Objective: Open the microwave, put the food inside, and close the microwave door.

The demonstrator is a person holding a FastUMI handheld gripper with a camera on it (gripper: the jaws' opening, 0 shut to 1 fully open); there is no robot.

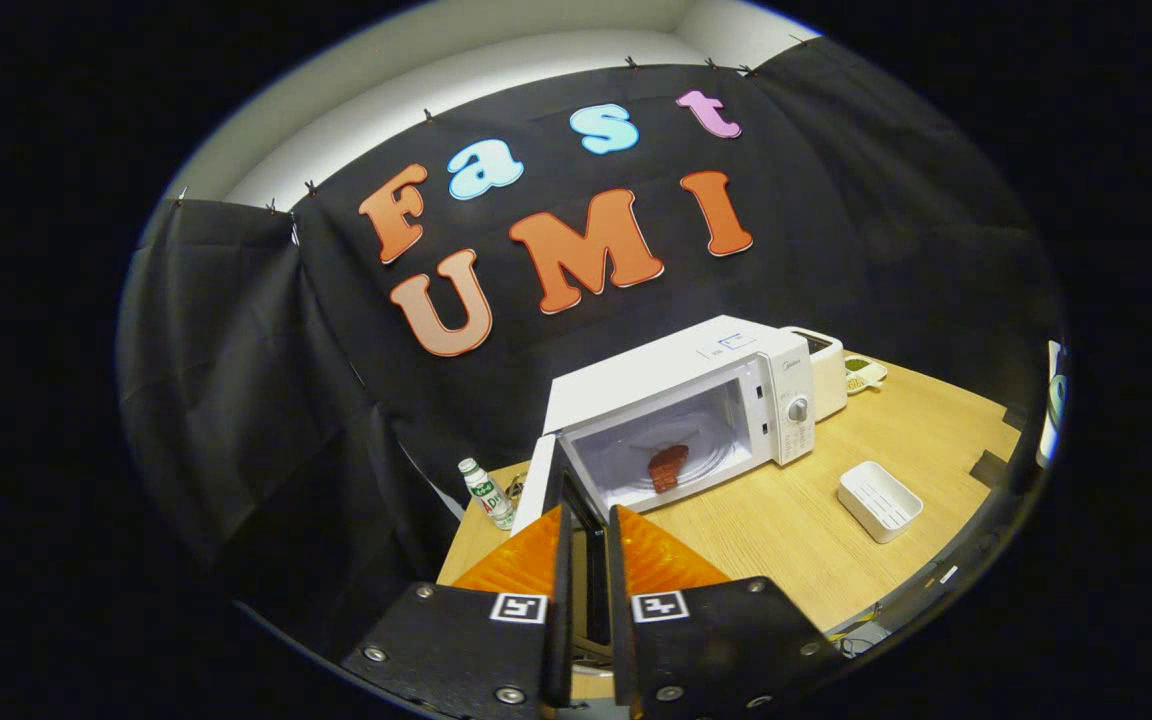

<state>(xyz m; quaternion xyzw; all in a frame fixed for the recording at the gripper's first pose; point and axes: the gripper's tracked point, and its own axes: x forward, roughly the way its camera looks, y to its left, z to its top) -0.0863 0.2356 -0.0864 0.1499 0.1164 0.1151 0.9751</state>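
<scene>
The fingers [586,530] stood nearly closed around the edge of the open microwave door [576,510]. The food [667,467] lay inside the microwave [696,400] on the tabletop [796,530], a white tray [880,501] nearby.

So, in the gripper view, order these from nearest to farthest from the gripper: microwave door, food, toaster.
From the gripper:
1. Microwave door, open, its edge between the fingers.
2. Food, inside the microwave cavity, just beyond the fingers.
3. Toaster, past the microwave's far side.
</scene>
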